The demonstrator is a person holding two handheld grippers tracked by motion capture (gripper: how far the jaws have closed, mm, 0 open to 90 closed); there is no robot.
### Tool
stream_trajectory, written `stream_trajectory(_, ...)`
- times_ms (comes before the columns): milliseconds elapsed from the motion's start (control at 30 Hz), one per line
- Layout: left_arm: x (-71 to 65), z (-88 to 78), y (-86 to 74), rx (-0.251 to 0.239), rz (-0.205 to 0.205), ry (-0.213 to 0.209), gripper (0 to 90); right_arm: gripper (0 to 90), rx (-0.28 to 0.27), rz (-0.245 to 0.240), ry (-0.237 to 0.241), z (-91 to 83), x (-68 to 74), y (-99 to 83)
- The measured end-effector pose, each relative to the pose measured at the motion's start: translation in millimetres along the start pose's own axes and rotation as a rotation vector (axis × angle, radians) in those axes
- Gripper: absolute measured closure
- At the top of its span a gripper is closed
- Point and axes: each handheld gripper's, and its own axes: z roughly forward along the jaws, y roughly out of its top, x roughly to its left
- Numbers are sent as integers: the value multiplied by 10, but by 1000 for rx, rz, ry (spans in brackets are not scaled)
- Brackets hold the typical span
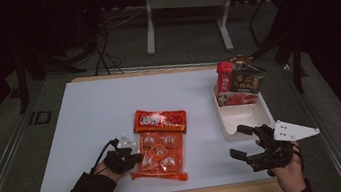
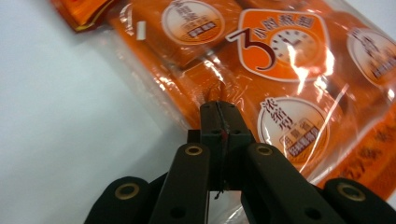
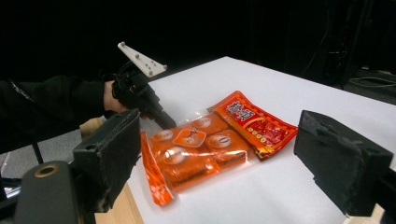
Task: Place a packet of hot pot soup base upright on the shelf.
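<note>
Left gripper (image 2: 219, 109) was clamped shut, apparently pinching the clear edge of the orange snack bag (image 1: 159, 153), which lay near the table (image 1: 86, 118) front. Right gripper (image 1: 245, 142) stood wide open, empty, beside the white tray (image 1: 242, 116).

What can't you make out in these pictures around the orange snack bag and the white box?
- Orange snack bag: in the left gripper view its outer parts are cut off by the frame edges, and the shut left gripper covers the pinched film.
- White box: in the high view the packets hide its far end.
- Packet print: too small and dim in the high view.
</note>
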Motion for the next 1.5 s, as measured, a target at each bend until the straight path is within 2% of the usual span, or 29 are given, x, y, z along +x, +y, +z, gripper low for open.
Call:
stream_trajectory(67, -30, 28, 10, -6, -3, -31, 900, 149, 0, -1, -1, -3, 1, 0)
stream_trajectory(133, -39, 32, 26, -5, 19, -14, 900, 149, 0, -1, -1, -3, 1, 0)
stream_trajectory(200, -27, 36, 32, -21, 16, 3, 899, 149, 0, -1, 0, -2, -1, -2)
stream_trajectory(267, -3, 40, 46, -34, 40, 40, 897, 149, 0, 0, -1, -5, -1, -3)
stream_trajectory(333, 59, 59, 65, -45, 7, 47, 894, 149, -1, -2, -3, -13, -1, -2)
stream_trajectory(400, 86, 70, 72, -56, -3, 61, 895, 149, -3, -1, -4, -16, -3, -2)
stream_trajectory(467, 152, 120, 118, -74, -35, 83, 895, 149, -2, 2, -4, -21, -11, -6)
stream_trajectory(567, 167, 180, 169, -73, -37, 72, 897, 149, 0, 2, -5, -21, -14, -10)
stream_trajectory(600, 151, 201, 190, -68, -26, 65, 898, 149, -1, 2, -5, -23, -14, -9)
stream_trajectory(700, 93, 214, 226, -51, -10, 91, 899, 149, -2, 1, -6, -30, -12, -8)
stream_trajectory(800, 88, 225, 241, -49, -27, 79, 900, 149, -3, 2, -5, -29, -17, -9)
stream_trajectory(900, 20, 272, 293, -46, -7, 83, 900, 149, -1, 1, -3, -22, -17, -11)
stream_trajectory(1233, -206, 465, 497, -40, 56, 49, 900, 149, -6, 4, -8, -53, -25, -15)
stream_trajectory(1367, -172, 445, 485, -54, 53, 23, 899, 149, -6, 3, -9, -58, -28, -16)
stream_trajectory(1400, -164, 428, 471, -54, 43, 18, 898, 149, -7, 4, -9, -60, -27, -17)
stream_trajectory(1500, -183, 366, 418, -43, 49, 4, 897, 149, -7, 4, -13, -66, -29, -21)
